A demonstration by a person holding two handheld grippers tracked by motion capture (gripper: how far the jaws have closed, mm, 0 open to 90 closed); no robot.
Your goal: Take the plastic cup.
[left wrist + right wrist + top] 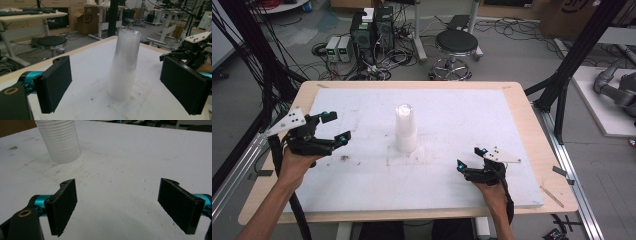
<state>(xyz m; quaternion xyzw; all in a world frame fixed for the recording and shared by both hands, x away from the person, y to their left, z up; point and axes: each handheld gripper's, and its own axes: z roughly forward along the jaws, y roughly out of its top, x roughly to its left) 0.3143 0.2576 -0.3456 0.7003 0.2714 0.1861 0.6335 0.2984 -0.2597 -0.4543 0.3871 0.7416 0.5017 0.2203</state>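
Note:
A tall stack of translucent white plastic cups (405, 127) stands upside down near the middle of the white board (452, 115). My left gripper (336, 127) hovers to the stack's left, held in a hand, jaws wide open and empty. In the left gripper view the cup stack (124, 66) rises between and beyond the two black jaws. My right gripper (471, 157) rests low near the board's front right, open and empty. The ribbed cup stack (60, 141) sits at the upper left of the right gripper view, well ahead of the jaws.
The board lies on a wooden table (539, 150). Dark smudges (345, 158) mark the board near the left hand. Behind the table stand a black stool (456, 45) and electronics boxes (372, 30) with cables. A black frame post (569, 65) rises at right.

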